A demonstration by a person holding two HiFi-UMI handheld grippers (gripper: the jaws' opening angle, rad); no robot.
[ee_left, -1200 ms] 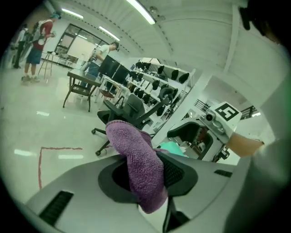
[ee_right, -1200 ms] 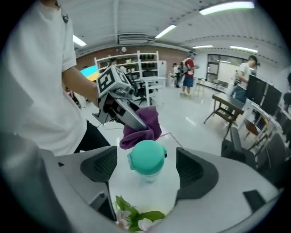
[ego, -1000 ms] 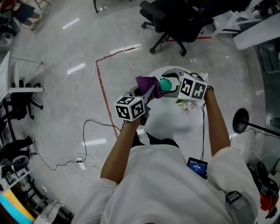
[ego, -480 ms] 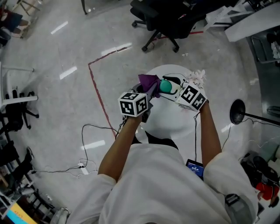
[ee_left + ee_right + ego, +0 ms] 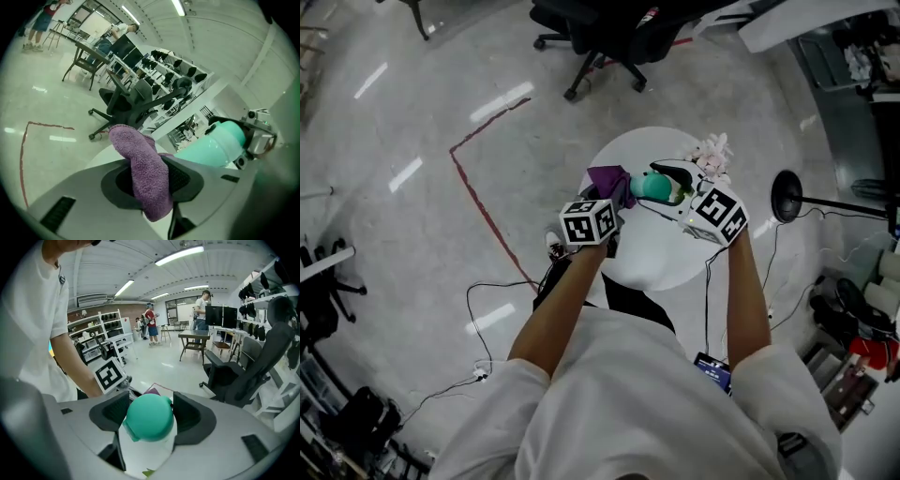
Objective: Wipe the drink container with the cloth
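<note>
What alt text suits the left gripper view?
A purple cloth is clamped between the fingers of the left gripper, its free end sticking up. A teal bottle shows just right of it, above a white table, with office chairs behind.

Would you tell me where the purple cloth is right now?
In the head view the purple cloth is pinched in the left tongs above the round white table, just left of the green drink container.

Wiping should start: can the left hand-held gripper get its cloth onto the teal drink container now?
Probably yes: the cloth in the left hand-held gripper is right beside the drink container that the right hand-held gripper holds, nothing between them.
</note>
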